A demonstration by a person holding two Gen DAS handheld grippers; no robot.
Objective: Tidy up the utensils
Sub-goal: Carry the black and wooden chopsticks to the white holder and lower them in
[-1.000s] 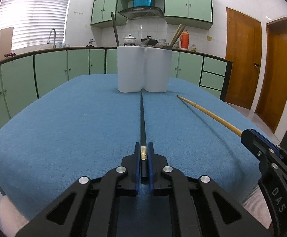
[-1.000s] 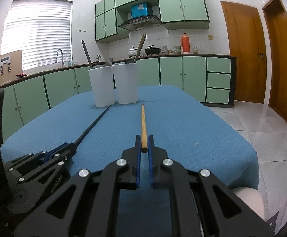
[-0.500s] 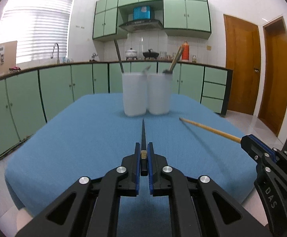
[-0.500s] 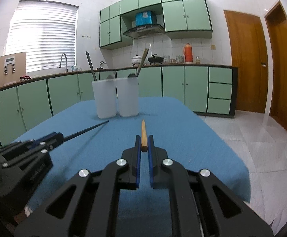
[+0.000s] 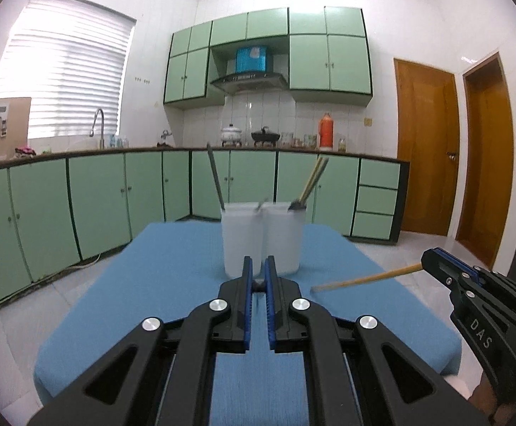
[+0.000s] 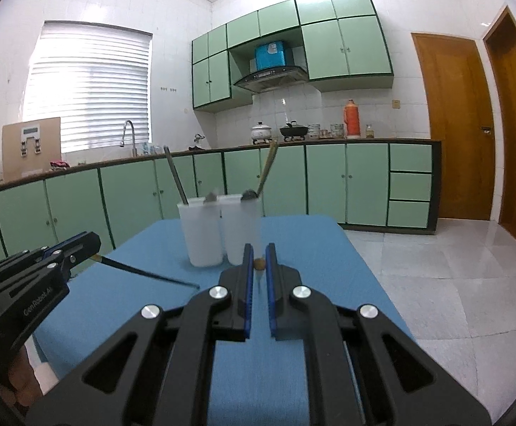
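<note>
Black chopstick (image 6: 144, 272) sits clamped in the left gripper (image 5: 258, 271), jaws pressed together on its butt end; from the right wrist view its shaft runs out toward three o'clock, tip free above the blue tablecloth (image 5: 173, 266). From the left gripper's own camera the stick is seen end-on, a dark stub between the blue pads.

At twelve o'clock of both cameras stand two white cups (image 5: 261, 238), touching side by side on the cloth. The left cup holds a dark utensil leaning toward eleven o'clock; the right cup holds wooden chopsticks (image 5: 313, 179) leaning toward one o'clock, plus a grey utensil head at the rim.

Further right, the right gripper (image 6: 259, 262) is likewise closed on a wooden chopstick (image 5: 364, 278), which in the left wrist view points toward nine o'clock, off the cloth.
</note>
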